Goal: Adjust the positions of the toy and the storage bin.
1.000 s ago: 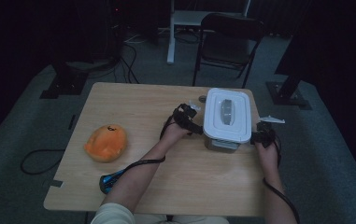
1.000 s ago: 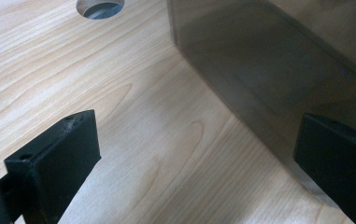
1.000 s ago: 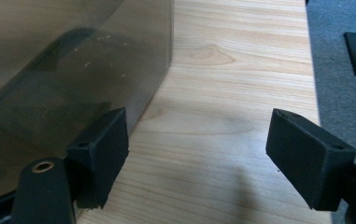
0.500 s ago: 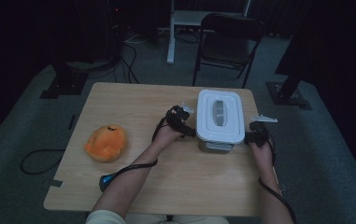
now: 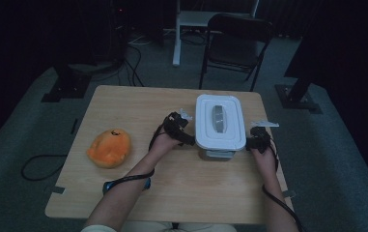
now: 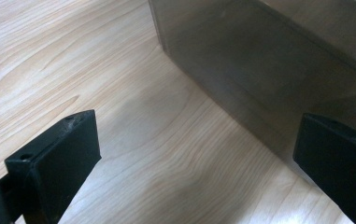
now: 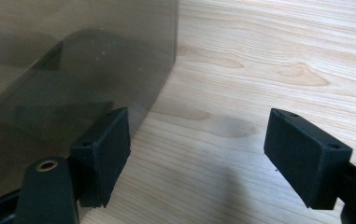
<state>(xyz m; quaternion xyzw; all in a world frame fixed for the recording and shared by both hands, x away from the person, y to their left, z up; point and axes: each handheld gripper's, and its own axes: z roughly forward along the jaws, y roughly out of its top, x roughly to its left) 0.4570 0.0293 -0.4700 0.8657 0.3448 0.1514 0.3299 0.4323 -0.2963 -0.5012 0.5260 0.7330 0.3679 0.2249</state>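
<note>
- Your box (image 5: 219, 123) now sits nearer you on the tabletop (image 5: 138, 108) than a second ago, between both claws.
- Left claw (image 6: 199, 154) and right claw (image 7: 194, 154) gape, jaws apart, flanking its smoky walls.
- High view adds an orange plush (image 5: 109, 148) far left.

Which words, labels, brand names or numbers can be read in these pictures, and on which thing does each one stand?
None can be read.
Orange plush toy: a small dark mark on top, too small and blurred to read.
White container lid: a grey handle in the middle, no lettering visible.
Left gripper and right gripper: plain black jaws, no text.
</note>
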